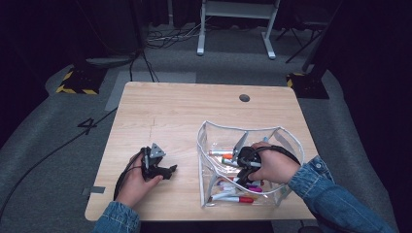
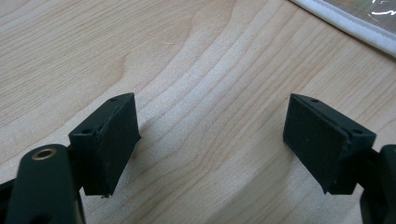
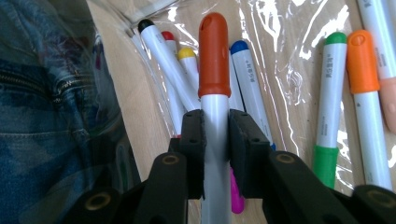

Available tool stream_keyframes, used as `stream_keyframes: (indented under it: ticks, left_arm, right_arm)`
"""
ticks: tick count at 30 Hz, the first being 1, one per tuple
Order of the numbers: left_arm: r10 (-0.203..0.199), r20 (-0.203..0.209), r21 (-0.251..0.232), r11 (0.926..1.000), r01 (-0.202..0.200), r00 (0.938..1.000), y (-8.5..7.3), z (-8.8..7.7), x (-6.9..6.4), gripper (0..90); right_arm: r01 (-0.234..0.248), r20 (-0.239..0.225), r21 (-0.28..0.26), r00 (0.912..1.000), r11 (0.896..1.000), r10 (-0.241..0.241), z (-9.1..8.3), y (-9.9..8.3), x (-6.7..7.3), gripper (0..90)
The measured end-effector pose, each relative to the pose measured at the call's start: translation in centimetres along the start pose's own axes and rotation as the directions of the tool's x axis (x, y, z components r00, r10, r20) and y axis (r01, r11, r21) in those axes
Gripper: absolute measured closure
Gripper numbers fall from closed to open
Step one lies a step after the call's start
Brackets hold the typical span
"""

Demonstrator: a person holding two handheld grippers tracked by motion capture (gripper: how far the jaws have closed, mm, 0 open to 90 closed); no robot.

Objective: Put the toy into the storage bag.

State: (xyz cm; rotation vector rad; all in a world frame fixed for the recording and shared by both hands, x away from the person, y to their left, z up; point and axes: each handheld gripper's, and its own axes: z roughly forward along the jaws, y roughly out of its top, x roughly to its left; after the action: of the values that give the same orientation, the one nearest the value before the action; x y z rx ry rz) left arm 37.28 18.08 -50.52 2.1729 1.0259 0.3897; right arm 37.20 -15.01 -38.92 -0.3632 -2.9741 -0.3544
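My right gripper [image 3: 215, 140] clamps a red-capped marker [image 3: 214, 70] squarely between its pads, inside the clear pouch [image 1: 291, 141]. Barrel print on neighbouring markers is unreadable. Left gripper [image 2: 210, 140] gapes wide over bare table [image 2: 187, 56].

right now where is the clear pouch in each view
High view: clear pouch right of centre, right hand-held gripper inside it.
Left gripper view: its white edge, top right corner.
Right gripper view: clear plastic under the markers.
Shared landmark: wooden table.
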Motion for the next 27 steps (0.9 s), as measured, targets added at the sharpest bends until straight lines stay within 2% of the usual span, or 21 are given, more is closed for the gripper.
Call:
stream_keyframes:
  ticks: [2, 4, 6, 9, 11, 14, 17, 19, 20, 21, 22, 23, 24, 27]
  left_arm:
    - [0.002, 0.001, 0.0, 1.0, -0.002, 1.0, 0.0, 0.0, 0.0, 18.7]
    - [0.002, 0.001, 0.0, 1.0, -0.002, 1.0, 0.0, 0.0, 0.0, 18.7]
    - [-0.001, 0.001, -0.002, 1.0, 0.001, 1.0, 0.0, 0.0, 0.0, 18.7]
    - [-0.001, 0.001, -0.002, 1.0, 0.001, 1.0, 0.0, 0.0, 0.0, 18.7]
    - [-0.001, 0.001, -0.002, 1.0, 0.001, 1.0, 0.0, 0.0, 0.0, 18.7]
    - [-0.001, 0.001, -0.002, 1.0, 0.001, 1.0, 0.0, 0.0, 0.0, 18.7]
    - [-0.001, 0.001, -0.002, 1.0, 0.001, 1.0, 0.0, 0.0, 0.0, 18.7]
    - [-0.001, 0.001, -0.002, 1.0, 0.001, 1.0, 0.0, 0.0, 0.0, 18.7]
    - [0.0, 0.001, -0.001, 1.0, 0.0, 1.0, 0.0, 0.0, 0.0, 18.7]
    - [0.006, 0.0, 0.003, 1.0, -0.006, 1.0, 0.0, 0.0, 0.0, 18.6]
    - [0.005, -0.001, 0.002, 1.0, -0.005, 1.0, 0.0, 0.0, 0.0, 18.6]
    - [0.003, 0.001, 0.001, 1.0, -0.003, 1.0, 0.0, 0.0, 0.0, 18.6]
    - [0.004, 0.0, 0.001, 1.0, -0.004, 1.0, 0.0, 0.0, 0.1, 18.6]
    - [0.004, 0.002, 0.004, 1.0, -0.004, 1.0, 0.0, 0.0, 0.1, 18.5]
  right_arm:
    - [-0.005, -0.003, -0.01, 1.0, 1.0, 0.005, 0.0, 0.0, 0.1, 63.7]
    - [-0.009, 0.019, -0.039, 0.9998, 0.999, 0.01, -0.3, 0.0, 0.2, 59.2]
    - [-0.021, 0.044, -0.092, 0.9987, 0.996, 0.025, -0.7, 0.0, 0.2, 53.2]
    - [-0.041, 0.074, -0.169, 0.9958, 0.985, 0.054, -1.7, -0.1, 0.1, 49.3]
    - [-0.053, 0.084, -0.225, 0.9938, 0.973, 0.074, -2.5, -0.3, 0.1, 46.7]
    - [-0.051, 0.115, -0.267, 0.9898, 0.962, 0.084, -3.5, -0.6, 0.2, 45.6]
    - [-0.064, 0.134, -0.33, 0.9844, 0.942, 0.114, -4.9, -1.0, 0.3, 45.2]
    - [-0.071, 0.144, -0.383, 0.9804, 0.921, 0.135, -5.9, -1.2, 0.4, 44.4]
    - [-0.068, 0.152, -0.397, 0.9787, 0.916, 0.138, -6.3, -1.4, 0.5, 45.7]
    - [-0.053, 0.176, -0.429, 0.9744, 0.902, 0.14, -7.0, -1.5, 0.5, 46.9]
    - [-0.035, 0.201, -0.474, 0.9685, 0.88, 0.147, -7.7, -1.7, 0.6, 45.6]
    - [-0.032, 0.215, -0.5, 0.9634, 0.866, 0.16, -8.5, -1.9, 0.6, 46.0]
    - [-0.036, 0.218, -0.503, 0.9615, 0.864, 0.167, -9.0, -2.1, 0.7, 45.9]
    - [-0.048, 0.237, -0.529, 0.9505, 0.847, 0.201, -10.7, -3.1, 0.7, 45.6]
